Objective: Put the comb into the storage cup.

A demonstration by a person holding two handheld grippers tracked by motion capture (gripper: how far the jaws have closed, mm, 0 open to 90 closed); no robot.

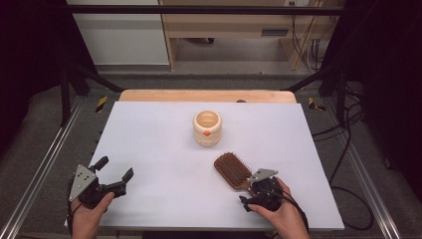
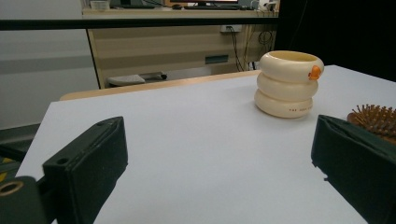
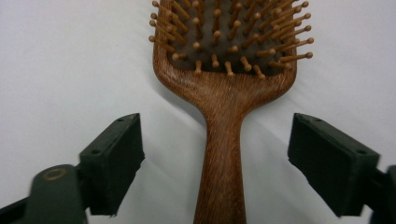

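At the lower left of the high view the left gripper (image 1: 113, 171) rests low over the white table (image 1: 149, 144), held in the person's left hand (image 1: 87, 216). Its jaws stand spread with nothing between them, and in the left gripper view they frame bare table, so this gripper looks parked out of the way rather than at work.

In the upper middle of the high view stands a cream cup (image 1: 207, 128) shaped like stacked rings, upright with its mouth open to the top and a small orange knob on its side. It sits well apart from both grippers, and nothing touches it.

To the lower right of the cup lies the wooden hairbrush (image 1: 232, 170), bristles up, its head toward the middle of the table and its handle running down into the right gripper (image 3: 215, 154). In the right gripper view the handle passes straight up between the two jaws, which are spread on either side and clear of the wood. That lined-up pose suits a grasp at the narrow neck, the easiest part to pinch; no grip has been made yet.
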